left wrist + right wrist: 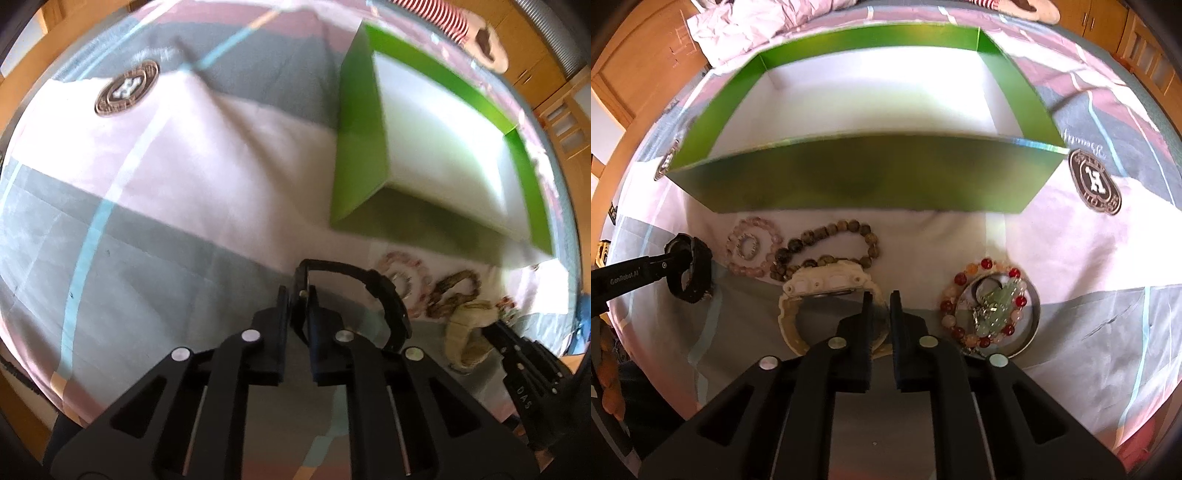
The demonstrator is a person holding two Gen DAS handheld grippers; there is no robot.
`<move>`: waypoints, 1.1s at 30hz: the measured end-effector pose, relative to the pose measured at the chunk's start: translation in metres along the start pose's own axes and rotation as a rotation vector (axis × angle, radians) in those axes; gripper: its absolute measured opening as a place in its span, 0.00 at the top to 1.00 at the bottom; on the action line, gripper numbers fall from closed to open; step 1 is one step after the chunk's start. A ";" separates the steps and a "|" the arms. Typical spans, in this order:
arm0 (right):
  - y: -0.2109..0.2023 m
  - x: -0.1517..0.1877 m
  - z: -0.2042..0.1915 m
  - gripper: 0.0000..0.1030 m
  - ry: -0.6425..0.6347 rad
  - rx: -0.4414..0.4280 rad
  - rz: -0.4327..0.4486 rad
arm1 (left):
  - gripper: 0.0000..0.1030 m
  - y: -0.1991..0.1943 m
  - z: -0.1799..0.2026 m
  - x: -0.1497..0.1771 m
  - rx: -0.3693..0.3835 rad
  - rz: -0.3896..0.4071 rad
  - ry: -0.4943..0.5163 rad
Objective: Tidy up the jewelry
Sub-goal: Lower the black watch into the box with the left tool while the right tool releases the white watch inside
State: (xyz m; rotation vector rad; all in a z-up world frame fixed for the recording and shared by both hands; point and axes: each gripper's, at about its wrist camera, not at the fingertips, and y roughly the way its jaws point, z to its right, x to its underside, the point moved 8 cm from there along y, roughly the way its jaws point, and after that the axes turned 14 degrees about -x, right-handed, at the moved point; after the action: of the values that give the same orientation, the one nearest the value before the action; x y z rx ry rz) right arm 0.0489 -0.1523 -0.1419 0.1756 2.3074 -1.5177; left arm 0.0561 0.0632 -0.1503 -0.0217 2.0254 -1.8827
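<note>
Two grippers low over bedspread; left gripper (298, 295) pinching black watch (388, 299); right gripper (878, 295) nearly closed, empty, above cream watch (827, 282)

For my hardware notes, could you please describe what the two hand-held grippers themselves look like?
Both are matte black. The left hand-held gripper and the right hand-held gripper each have two flat, narrow fingers on angular linkage arms with cut-out windows, round silver pivot pins and thin metal rods. White "GenRobot.AI" lettering runs along the left one's side in the right wrist view. No cables or sleeves are visible.
</note>
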 end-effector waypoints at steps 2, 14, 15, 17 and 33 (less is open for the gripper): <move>-0.005 -0.004 -0.001 0.92 -0.003 -0.016 0.025 | 0.91 -0.013 -0.001 -0.005 0.017 0.047 -0.004; -0.074 -0.044 0.003 0.92 -0.013 -0.104 0.270 | 0.91 -0.059 0.016 -0.024 0.082 0.169 0.025; -0.077 -0.052 0.004 0.92 -0.006 -0.094 0.281 | 0.91 -0.064 0.020 -0.031 0.077 0.187 0.039; -0.084 -0.070 0.009 0.92 0.001 -0.066 0.300 | 0.91 -0.071 0.027 -0.043 0.063 0.218 0.054; -0.049 -0.116 0.054 0.92 0.074 -0.022 0.304 | 0.91 -0.044 0.088 -0.098 0.068 0.227 0.109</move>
State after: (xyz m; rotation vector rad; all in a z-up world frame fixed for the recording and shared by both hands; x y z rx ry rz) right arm 0.1537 -0.2105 -0.0758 0.5583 2.2287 -1.3517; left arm 0.1616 -0.0003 -0.0856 0.3223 1.9385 -1.8415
